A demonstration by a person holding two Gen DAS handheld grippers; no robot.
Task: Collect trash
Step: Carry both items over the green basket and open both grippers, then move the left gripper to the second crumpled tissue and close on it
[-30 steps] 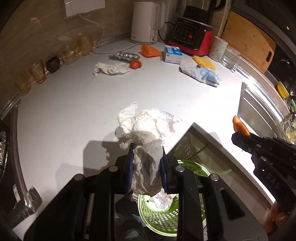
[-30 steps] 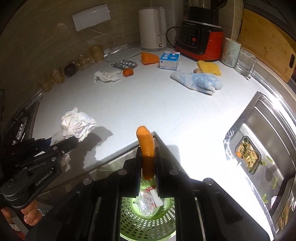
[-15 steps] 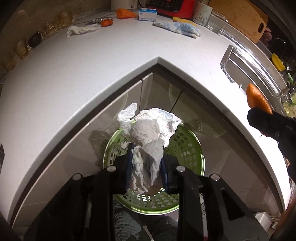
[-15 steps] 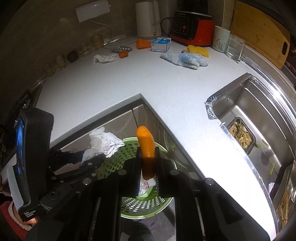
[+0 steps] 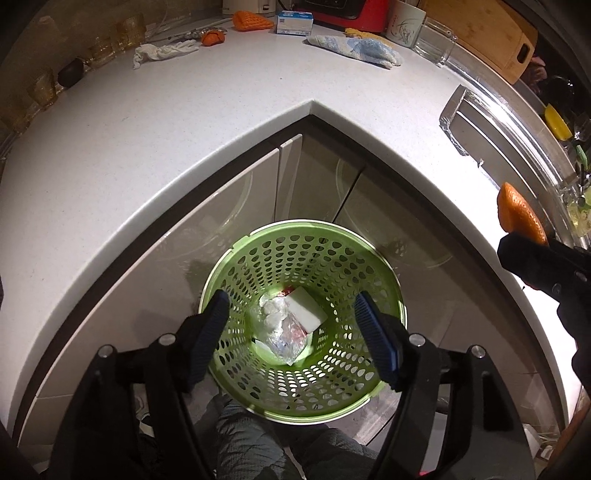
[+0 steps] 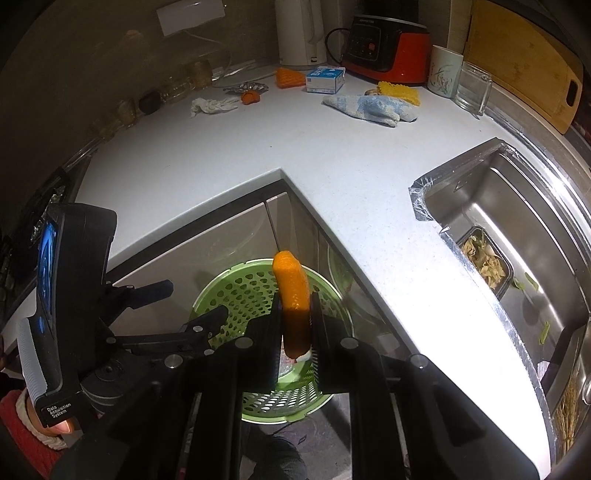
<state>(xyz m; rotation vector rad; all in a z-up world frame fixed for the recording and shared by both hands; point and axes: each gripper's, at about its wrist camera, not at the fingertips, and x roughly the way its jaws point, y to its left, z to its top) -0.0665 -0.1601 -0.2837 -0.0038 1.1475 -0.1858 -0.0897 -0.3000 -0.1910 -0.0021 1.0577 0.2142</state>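
A green perforated basket [image 5: 303, 225] stands on the floor below the counter's inner corner. Crumpled paper, foil and a white block [image 5: 284, 325] lie at its bottom. My left gripper [image 5: 291, 299] hangs straight over the basket, its jaws opening wide with nothing between the blue pads [image 5: 210, 325]. My right gripper [image 6: 295, 299] is shut on an orange peel piece [image 6: 291, 284], held upright over the basket's [image 6: 236, 291] right half. The left wrist view shows the right gripper [image 5: 517, 251] and its peel [image 5: 517, 210] at the right edge. The left gripper [image 6: 192, 301] shows at the lower left of the right wrist view.
On the white counter [image 5: 184, 129] at the back lie a white tissue [image 5: 162, 51], a small orange scrap [image 5: 212, 37], a blue-white carton [image 5: 293, 22] and a blue cloth [image 5: 354, 50]. A steel sink [image 6: 517, 229] holds food scraps at right. A person's knees [image 5: 258, 450] are below the basket.
The left gripper carried the crumpled paper from over the counter to above the basket, then opened; the paper dropped in. The right gripper followed over the basket, still holding the peel.
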